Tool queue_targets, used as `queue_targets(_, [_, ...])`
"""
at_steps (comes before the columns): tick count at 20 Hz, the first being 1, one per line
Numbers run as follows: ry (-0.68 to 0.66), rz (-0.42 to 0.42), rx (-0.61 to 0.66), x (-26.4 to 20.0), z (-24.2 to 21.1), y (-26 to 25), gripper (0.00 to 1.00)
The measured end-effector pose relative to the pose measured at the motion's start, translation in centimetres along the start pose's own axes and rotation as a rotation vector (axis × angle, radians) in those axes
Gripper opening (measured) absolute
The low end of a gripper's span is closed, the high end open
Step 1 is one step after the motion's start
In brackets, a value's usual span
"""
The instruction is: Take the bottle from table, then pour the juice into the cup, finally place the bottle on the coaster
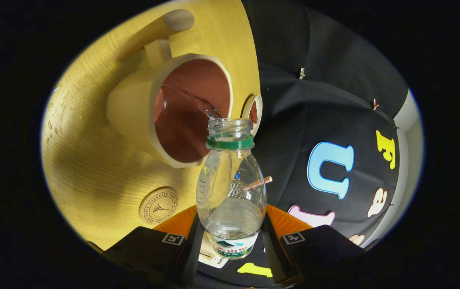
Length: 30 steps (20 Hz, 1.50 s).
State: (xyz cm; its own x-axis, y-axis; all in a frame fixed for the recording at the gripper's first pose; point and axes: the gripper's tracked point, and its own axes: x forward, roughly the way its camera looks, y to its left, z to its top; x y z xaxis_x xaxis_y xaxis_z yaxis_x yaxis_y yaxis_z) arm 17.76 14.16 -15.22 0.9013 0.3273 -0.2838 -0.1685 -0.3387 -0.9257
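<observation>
Both fingers of the claw clamp the bottle — its mouth tipped over the cup, liquid streaming in.

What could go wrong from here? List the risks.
1. The clear plastic bottle is clamped in the gripper and tipped; its stream enters near the rim of the wooden cup with the brown inside and could spill over.
2. Droplets already lie on the light wooden table.
3. The round wooden coaster beside the cup could get splashed.
</observation>
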Motion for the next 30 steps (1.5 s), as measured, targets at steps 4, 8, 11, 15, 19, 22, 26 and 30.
queue_targets(4, [-0.01, -0.002, -0.033, 0.2, 0.1, -0.3, 0.73])
queue_targets(8, [-0.027, -0.011, -0.063, 0.2, 0.5, -0.7, 0.73])
queue_targets(11, [-0.031, -0.014, -0.075, 0.3, 0.4, -1.2, 0.72])
queue_targets(15, [-0.031, -0.015, -0.099, 0.6, 0.0, -1.4, 0.73])
queue_targets(19, [-0.03, -0.005, -0.121, 0.5, -0.4, -1.1, 0.72])
queue_targets(22, [-0.039, -0.007, -0.145, 0.3, -0.4, -1.0, 0.73])
queue_targets(26, [-0.04, -0.02, -0.178, 0.5, -0.5, -1.5, 0.72])
queue_targets(30, [-0.042, -0.033, -0.203, 0.7, -0.5, -1.6, 0.73])
